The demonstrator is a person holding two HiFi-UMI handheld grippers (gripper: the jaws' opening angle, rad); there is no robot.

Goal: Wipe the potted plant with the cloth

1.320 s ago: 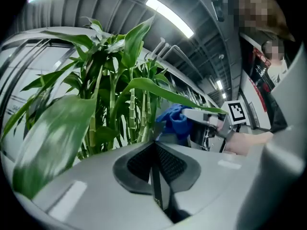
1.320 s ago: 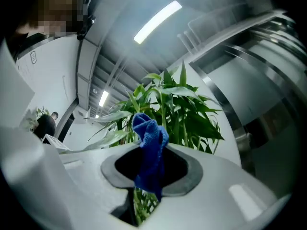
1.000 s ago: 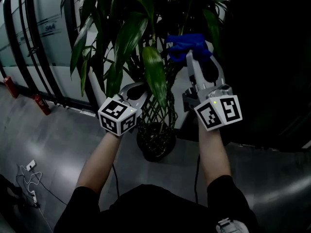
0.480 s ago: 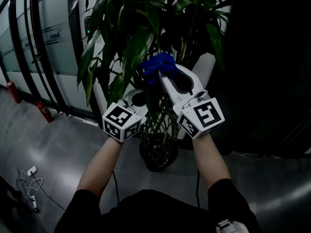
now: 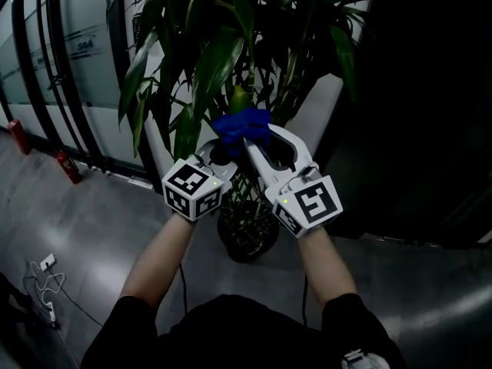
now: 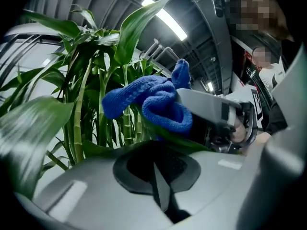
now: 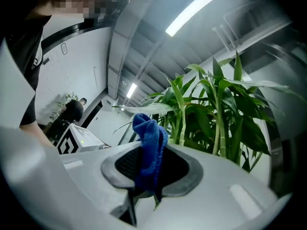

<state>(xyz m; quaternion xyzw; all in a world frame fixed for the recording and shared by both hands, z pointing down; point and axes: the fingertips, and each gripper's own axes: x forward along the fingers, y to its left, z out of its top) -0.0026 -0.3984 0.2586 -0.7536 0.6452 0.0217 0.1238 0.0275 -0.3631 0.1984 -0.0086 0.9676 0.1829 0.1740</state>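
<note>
The potted plant (image 5: pixel 231 44) has long green leaves and bamboo-like stalks (image 6: pixel 103 104), and its dark pot (image 5: pixel 247 237) stands on the floor below my hands. A blue cloth (image 5: pixel 241 125) is bunched at the tip of my right gripper (image 5: pixel 247 137), whose jaws are shut on it. A thin leaf edge shows in the same jaws under the blue cloth (image 7: pixel 149 147). My left gripper (image 5: pixel 223 146) is shut just left of the cloth. A green leaf (image 6: pixel 187 140) lies across its tips; I cannot tell whether it is pinched. The blue cloth (image 6: pixel 153 102) rests on that leaf.
Glass panels with dark frames (image 5: pixel 54 68) run along the left. Two red objects (image 5: pixel 68 166) stand at their foot. Cables (image 5: pixel 44 287) lie on the grey floor at lower left. A dark wall (image 5: pixel 423 114) fills the right. A distant person (image 7: pixel 72 110) shows in the right gripper view.
My right gripper has carried the cloth down and to the left, from among the upper right leaves to just beside my left gripper's tips. The left gripper has hardly moved.
</note>
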